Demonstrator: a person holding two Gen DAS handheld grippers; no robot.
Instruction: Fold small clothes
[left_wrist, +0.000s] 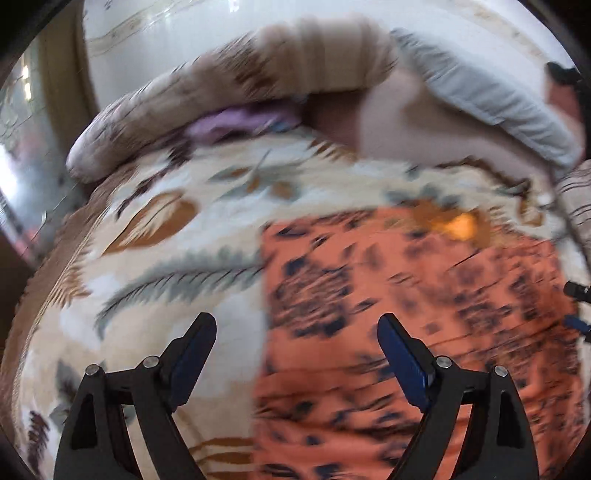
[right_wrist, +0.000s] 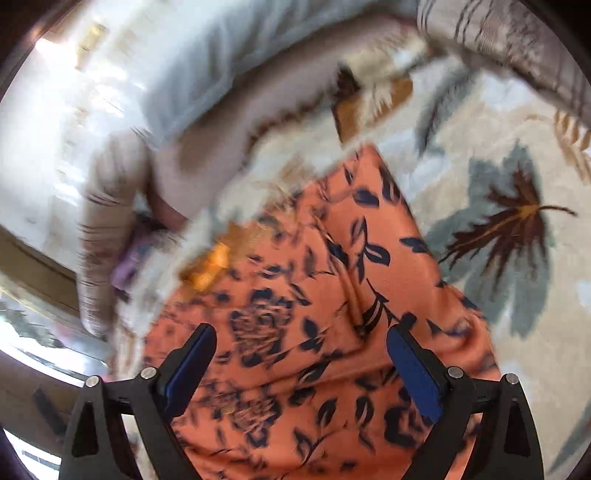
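Observation:
An orange garment (left_wrist: 424, 314) with a dark blue flower print lies spread flat on a cream bed blanket (left_wrist: 166, 258) patterned with leaves. My left gripper (left_wrist: 295, 321) hovers over the garment's left edge, its jaws wide open and nothing between the blue pads. In the right wrist view the same garment (right_wrist: 314, 332) fills the lower middle. My right gripper (right_wrist: 301, 330) hangs above it, also wide open and empty. A yellow-orange patch (right_wrist: 210, 266) shows at the garment's far corner. Both views are blurred.
A rolled brown-and-cream blanket (left_wrist: 258, 74) and a pale grey pillow (left_wrist: 498, 103) lie along the far side of the bed, with a purple cloth (left_wrist: 229, 122) tucked under the roll. A striped pillow (right_wrist: 498, 37) sits at the right. The bed's edge (left_wrist: 48, 258) drops off at the left.

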